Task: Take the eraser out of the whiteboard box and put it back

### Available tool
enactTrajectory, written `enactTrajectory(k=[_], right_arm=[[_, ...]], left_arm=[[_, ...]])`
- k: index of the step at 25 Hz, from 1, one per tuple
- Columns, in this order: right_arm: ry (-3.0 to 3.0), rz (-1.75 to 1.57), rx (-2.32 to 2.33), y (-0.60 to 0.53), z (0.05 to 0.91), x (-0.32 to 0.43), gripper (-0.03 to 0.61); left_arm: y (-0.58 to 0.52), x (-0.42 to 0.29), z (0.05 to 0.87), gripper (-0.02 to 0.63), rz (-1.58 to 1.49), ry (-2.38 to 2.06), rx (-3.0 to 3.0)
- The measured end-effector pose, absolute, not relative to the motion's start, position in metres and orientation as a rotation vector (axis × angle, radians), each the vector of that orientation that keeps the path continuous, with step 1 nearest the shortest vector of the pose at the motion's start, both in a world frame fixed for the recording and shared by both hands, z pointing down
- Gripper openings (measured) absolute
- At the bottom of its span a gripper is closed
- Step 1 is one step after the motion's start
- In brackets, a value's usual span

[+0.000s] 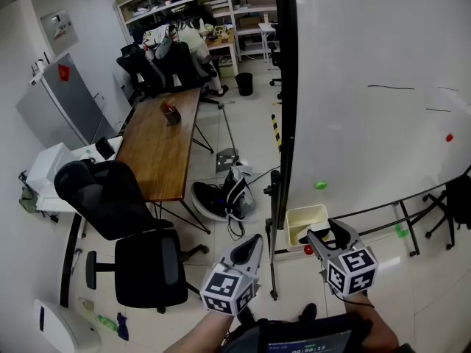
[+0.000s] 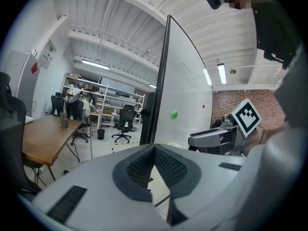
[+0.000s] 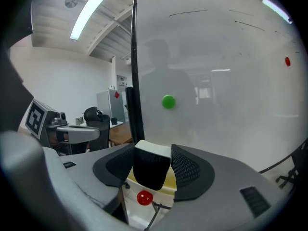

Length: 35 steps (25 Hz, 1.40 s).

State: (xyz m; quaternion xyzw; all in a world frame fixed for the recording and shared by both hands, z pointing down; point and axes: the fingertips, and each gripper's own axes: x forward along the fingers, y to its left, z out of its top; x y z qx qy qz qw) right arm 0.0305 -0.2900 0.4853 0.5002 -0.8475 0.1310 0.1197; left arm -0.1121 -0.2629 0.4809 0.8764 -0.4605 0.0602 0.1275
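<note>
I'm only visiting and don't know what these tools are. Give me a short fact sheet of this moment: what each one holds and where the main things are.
setting: office, whiteboard on the person's right
right gripper: jaws closed on the eraser
eraser look: black body, white top
box: cream, open-topped, at the whiteboard's lower edge, close to the held eraser
left gripper: jaws together, nothing between them
green magnet: on the board
red magnet: low, near the box
</note>
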Motion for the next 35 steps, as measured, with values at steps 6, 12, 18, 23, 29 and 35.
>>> enactTrajectory(k=[6, 12, 18, 23, 29, 35], right_arm=[[-2.424, 0.360, 1.425, -0.295, 0.511, 0.021, 0.264], [-2.380, 0.327, 1.396, -0.297, 0.526, 0.017, 0.264], [-2.364, 0.346, 1.393, -0.300, 0.535, 0.016, 0.264], [-2.349, 0.334, 1.393, -0.299, 0.541, 0.014, 0.264], [-2.339, 0.307, 1.343, -0.300, 0.542, 0.008, 0.264], [-2.314, 0.307, 1.335, -0.298, 0.545, 0.010, 0.265]], left_arm=[[-0.264, -0.113, 0.498, 0.029, 0.212, -1.322, 2.528], [-0.265, -0.113, 0.503, 0.029, 0.228, -1.318, 2.521], [-0.269, -0.115, 0.504, 0.029, 0.225, -1.320, 2.519], [-0.271, -0.116, 0.502, 0.029, 0.217, -1.320, 2.522], [-0.273, -0.114, 0.496, 0.029, 0.202, -1.318, 2.532], [-0.273, -0.113, 0.494, 0.029, 0.202, -1.331, 2.531]])
